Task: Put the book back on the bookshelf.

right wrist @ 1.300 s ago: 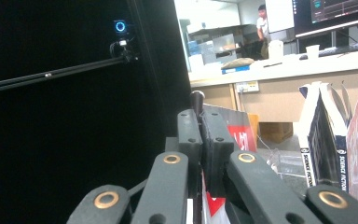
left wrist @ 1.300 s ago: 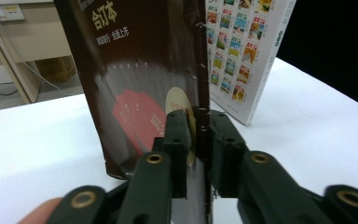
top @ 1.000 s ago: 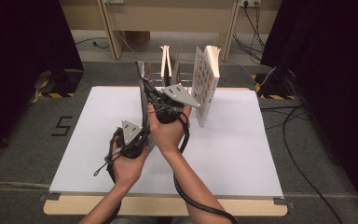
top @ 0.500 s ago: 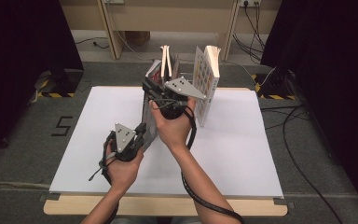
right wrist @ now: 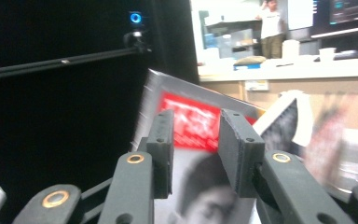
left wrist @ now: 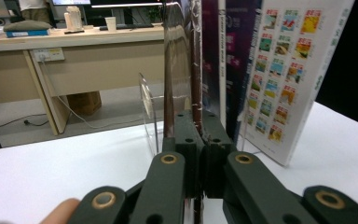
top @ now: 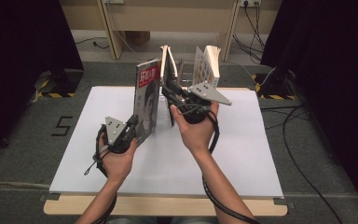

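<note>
near the middle back of the white table (top: pixel 242 154), standing upright on its bottom edge, i have a thin magazine (top: pixel 147 100) with a face on the cover and a red title block, and my left gripper (top: pixel 129 130) is pressed tight together on its lower near corner; in the left gripper view the jaws are pinched on a glossy, plastic-wrapped edge (left wrist: pixel 195 70). i judge it light but floppy, since a thin softcover like this bends when held by one corner, and the shiny wrap looks slippery, so i would grip low near the spine, where it is stiffest, rather than out on the loose page edge. my right gripper (top: pixel 173 92) sits just beside the magazine's far side, and its jaws have just been opening; in the right gripper view they stand apart with a gap between the pads, the cover (right wrist: pixel 200 163) behind them, and nothing pinched that i can see. just behind stand two more books in a clear rack (left wrist: pixel 148 109): a dark one (top: pixel 169 74) and a thicker one with a grid of small pictures on its cover (top: pixel 207 65), near each other but apart. tipping the held magazine could knock them, i think, so any move wants to be slow and upright.
</note>
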Demonstrator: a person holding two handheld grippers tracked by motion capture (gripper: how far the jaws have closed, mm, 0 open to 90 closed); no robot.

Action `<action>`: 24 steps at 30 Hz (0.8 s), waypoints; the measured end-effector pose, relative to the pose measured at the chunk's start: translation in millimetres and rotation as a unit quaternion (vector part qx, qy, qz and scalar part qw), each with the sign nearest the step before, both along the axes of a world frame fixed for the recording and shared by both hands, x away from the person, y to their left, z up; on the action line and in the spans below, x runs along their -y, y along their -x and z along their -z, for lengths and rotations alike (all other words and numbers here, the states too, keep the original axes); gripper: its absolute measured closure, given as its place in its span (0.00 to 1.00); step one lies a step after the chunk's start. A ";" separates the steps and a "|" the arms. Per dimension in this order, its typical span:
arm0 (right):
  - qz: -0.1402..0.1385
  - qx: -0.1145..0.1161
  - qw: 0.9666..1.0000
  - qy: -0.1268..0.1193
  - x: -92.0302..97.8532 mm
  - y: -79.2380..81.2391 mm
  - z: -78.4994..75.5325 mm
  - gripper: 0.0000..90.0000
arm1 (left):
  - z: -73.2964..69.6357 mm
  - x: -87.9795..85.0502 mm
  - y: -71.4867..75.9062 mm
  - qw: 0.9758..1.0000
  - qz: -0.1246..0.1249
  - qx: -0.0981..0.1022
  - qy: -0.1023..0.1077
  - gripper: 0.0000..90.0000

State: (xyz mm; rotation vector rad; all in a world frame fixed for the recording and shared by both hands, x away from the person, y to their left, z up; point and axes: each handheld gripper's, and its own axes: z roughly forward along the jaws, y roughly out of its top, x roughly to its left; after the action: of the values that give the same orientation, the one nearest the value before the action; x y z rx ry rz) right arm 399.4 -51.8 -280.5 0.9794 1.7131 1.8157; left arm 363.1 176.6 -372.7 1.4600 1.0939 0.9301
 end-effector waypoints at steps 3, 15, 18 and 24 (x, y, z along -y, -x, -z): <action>0.012 -0.005 1.000 0.007 14.9 0.4 7.3 0.73 | 0.1 -0.5 -2.6 1.000 -0.005 0.000 0.002 0.97; 0.024 -0.034 0.999 0.023 44.6 8.6 39.9 0.73 | -10.3 -2.1 -15.8 1.000 -0.018 0.010 0.024 0.97; 0.021 -0.042 0.999 0.027 48.9 11.8 48.0 0.73 | -12.8 -2.2 -19.3 0.999 -0.019 0.010 0.030 0.97; 0.021 -0.054 0.998 0.036 57.8 19.3 66.5 0.72 | -17.2 -1.8 -25.5 0.999 -0.022 0.015 0.035 0.97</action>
State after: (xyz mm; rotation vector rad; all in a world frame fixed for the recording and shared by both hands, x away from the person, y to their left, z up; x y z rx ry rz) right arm 380.1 -109.6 -347.0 1.0936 1.7943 1.6897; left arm 388.6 178.4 -355.5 1.3662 1.1305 0.9331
